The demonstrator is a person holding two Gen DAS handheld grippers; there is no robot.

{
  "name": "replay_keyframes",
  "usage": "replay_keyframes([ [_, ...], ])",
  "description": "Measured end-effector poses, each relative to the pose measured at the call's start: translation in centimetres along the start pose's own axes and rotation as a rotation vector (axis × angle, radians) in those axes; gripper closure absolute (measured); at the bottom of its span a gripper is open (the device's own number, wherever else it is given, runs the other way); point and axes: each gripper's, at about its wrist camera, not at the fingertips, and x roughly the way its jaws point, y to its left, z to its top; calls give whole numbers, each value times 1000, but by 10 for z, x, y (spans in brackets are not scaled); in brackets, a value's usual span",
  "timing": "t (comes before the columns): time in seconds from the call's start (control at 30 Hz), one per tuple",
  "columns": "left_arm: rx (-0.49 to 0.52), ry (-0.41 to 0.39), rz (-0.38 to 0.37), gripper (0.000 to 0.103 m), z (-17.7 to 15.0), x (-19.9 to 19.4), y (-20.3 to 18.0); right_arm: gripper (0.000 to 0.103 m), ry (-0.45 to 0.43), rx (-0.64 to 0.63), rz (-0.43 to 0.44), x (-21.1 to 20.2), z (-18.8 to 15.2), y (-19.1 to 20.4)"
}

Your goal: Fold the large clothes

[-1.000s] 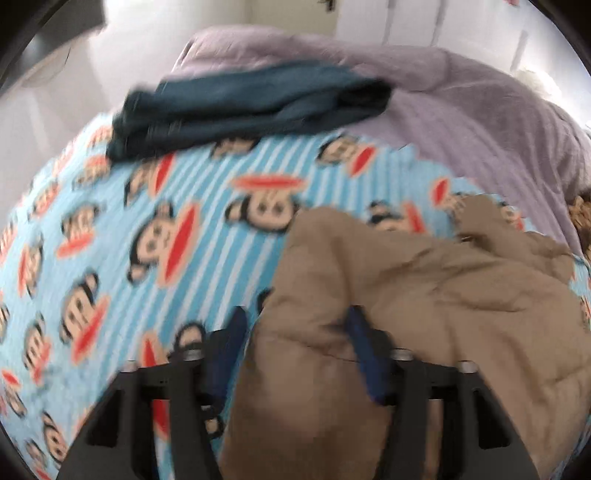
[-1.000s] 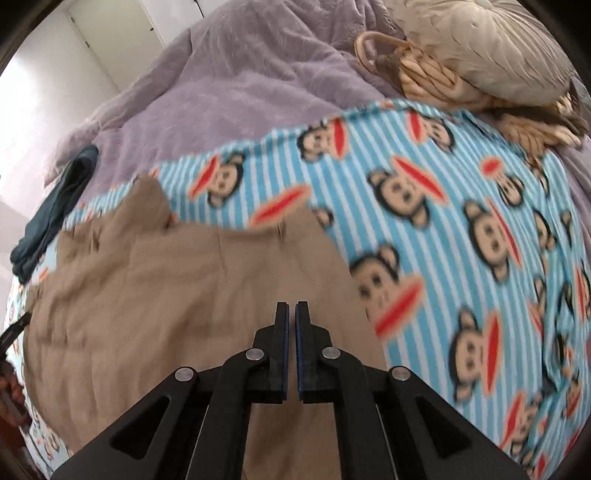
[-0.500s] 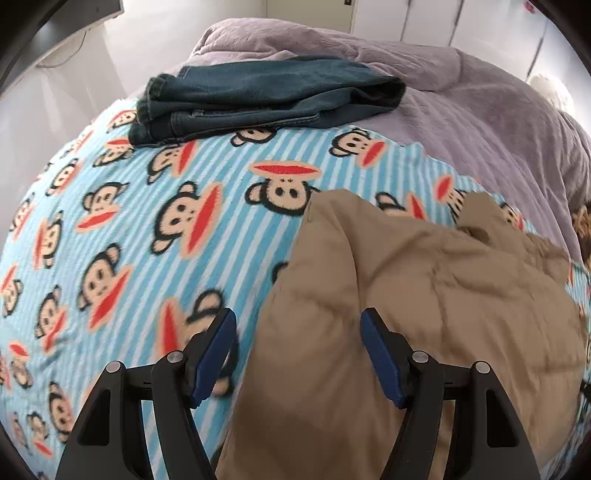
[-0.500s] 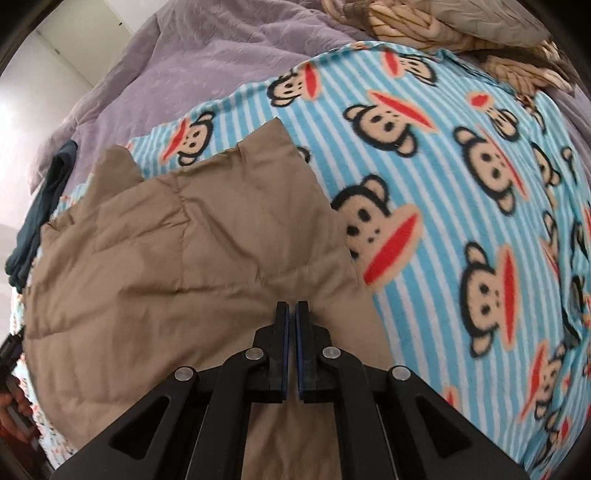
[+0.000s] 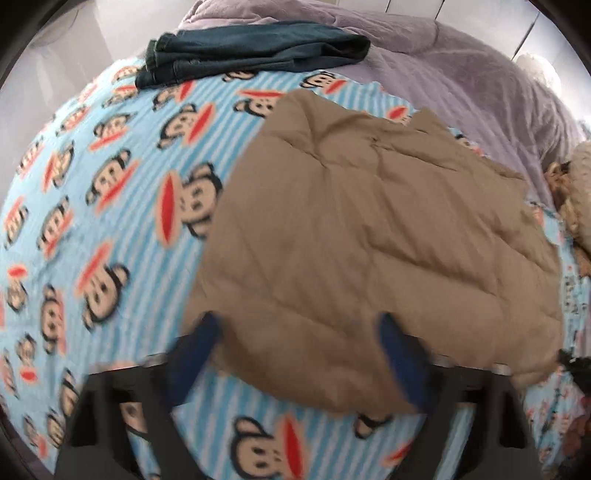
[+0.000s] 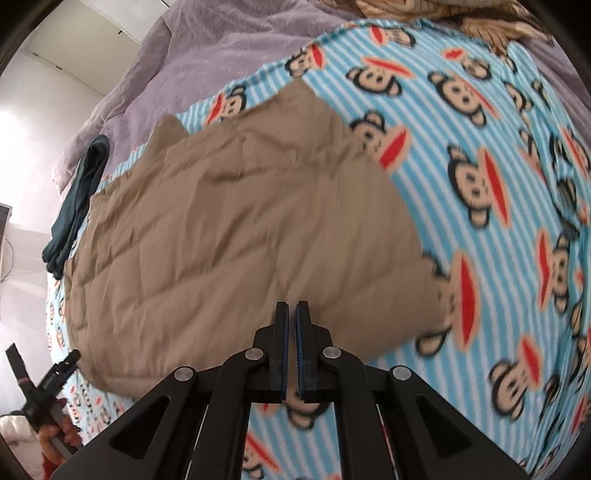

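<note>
A tan quilted garment [image 5: 369, 236] lies folded flat on the blue monkey-print blanket [image 5: 110, 206]. It also shows in the right wrist view [image 6: 236, 236]. My left gripper [image 5: 295, 332] is open and empty, its blue fingers [image 5: 391, 336] spread above the garment's near edge. My right gripper [image 6: 291, 314] is shut with nothing between its pads, just above the garment's near edge. The left gripper [image 6: 55, 373] also shows at the lower left of the right wrist view.
Folded dark blue jeans [image 5: 251, 51] lie at the far end of the monkey blanket [image 6: 498, 184], also seen in the right wrist view [image 6: 77, 206]. A purple blanket [image 5: 461, 74] covers the bed beyond. Beige pillows [image 6: 424, 11] lie at the far right.
Both grippers have pulled back toward me and lifted, so more of the garment's near edge and the blanket below it shows. The left stays open, the right stays shut.
</note>
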Motion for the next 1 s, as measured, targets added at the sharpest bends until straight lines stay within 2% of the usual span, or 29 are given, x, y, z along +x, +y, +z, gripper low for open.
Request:
replay_keyframes([
  [0.07,-13,1,-18,7,-10,-3,-2,93,20,11,11,0,-10,1],
  [0.1,-11,5,-14,7,-13,-4,-3,83,26,14,14,0,-15,2],
  [0.13,-8,8,-9,7,-16,-4,-5,67,31,16,19,-1,-19,3],
  [0.2,-3,12,-5,7,-22,-5,-8,43,34,20,33,-2,-24,6],
  [0.23,-5,16,-7,7,-23,-5,-8,40,32,24,42,-2,-27,7],
  [0.3,-17,26,-12,6,-27,-3,-7,39,40,27,54,0,-31,9],
  [0.37,-28,37,-15,6,-29,0,-6,30,54,41,77,4,-33,10],
  [0.4,-30,42,-10,6,-30,1,-5,22,57,49,96,6,-35,11],
  [0.5,-32,44,-1,6,-33,4,-4,20,58,66,129,10,-40,10],
  [0.57,-34,42,5,6,-35,5,-2,12,65,86,164,13,-43,9],
  [0.6,-34,42,8,6,-36,5,-2,4,70,94,183,15,-44,8],
  [0.63,-35,44,10,6,-36,6,-2,0,73,99,201,17,-45,8],
  [0.83,-43,63,-17,6,-40,11,1,0,66,132,284,20,-55,9],
  [1.0,-169,71,-127,6,-42,15,26,0,116,184,320,31,-56,2],
])
